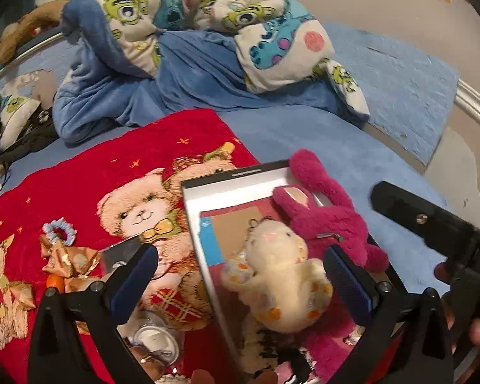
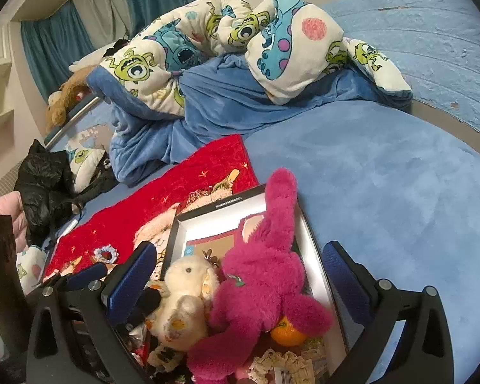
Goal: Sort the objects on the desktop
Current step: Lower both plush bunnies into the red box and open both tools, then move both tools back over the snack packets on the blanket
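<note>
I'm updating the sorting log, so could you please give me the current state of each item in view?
Left gripper: open, empty.
Right gripper: open, empty.
Box: open, no lid on it, holding toys.
Pink plush: in the box, ear over the rim.
Cream plush: lying in the box.
Orange: in the box, partly under the pink plush.
Hair tie: out on the red blanket.

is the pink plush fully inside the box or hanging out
Hanging out. The pink plush lies mostly in the box, but one long limb sticks up over its far rim onto the blue bedding.
</note>
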The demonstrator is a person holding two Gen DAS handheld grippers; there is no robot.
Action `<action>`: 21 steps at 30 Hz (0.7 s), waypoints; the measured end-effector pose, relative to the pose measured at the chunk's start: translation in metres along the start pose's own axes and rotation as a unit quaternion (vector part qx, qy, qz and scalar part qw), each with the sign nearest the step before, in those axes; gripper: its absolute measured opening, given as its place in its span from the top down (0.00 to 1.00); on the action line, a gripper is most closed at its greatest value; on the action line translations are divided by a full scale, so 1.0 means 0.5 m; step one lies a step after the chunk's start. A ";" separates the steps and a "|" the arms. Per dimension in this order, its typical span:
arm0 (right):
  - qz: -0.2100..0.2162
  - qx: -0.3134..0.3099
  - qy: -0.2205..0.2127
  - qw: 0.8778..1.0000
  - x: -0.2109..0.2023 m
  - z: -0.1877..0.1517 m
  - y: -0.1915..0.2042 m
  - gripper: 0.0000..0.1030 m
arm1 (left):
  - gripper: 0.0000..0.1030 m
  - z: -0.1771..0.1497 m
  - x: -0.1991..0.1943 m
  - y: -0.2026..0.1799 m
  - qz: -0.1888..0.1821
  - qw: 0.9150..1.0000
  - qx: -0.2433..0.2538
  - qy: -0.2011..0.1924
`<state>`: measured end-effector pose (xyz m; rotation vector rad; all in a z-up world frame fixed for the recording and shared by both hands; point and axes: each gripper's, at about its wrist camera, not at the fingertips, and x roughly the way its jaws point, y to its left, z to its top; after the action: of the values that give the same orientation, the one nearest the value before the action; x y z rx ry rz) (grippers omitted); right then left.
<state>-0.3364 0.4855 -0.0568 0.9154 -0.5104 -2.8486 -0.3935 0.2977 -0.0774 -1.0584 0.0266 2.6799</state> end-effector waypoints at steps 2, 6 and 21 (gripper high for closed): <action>0.004 0.000 0.002 1.000 -0.005 0.002 0.003 0.00 | 0.00 -0.002 -0.009 0.017 0.006 1.000 -0.008 -0.003; 0.004 0.004 0.008 1.000 -0.011 -0.002 0.009 0.00 | 0.00 -0.012 -0.021 0.046 0.013 1.000 -0.021 0.002; 0.029 -0.027 0.019 0.999 -0.008 -0.040 0.132 0.00 | 0.00 -0.082 -0.137 0.224 0.080 0.996 -0.039 -0.014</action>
<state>-0.3214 0.4188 -0.0470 0.9269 -0.4451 -2.7745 -0.3454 0.1690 -0.0702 -1.0837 0.0029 2.8604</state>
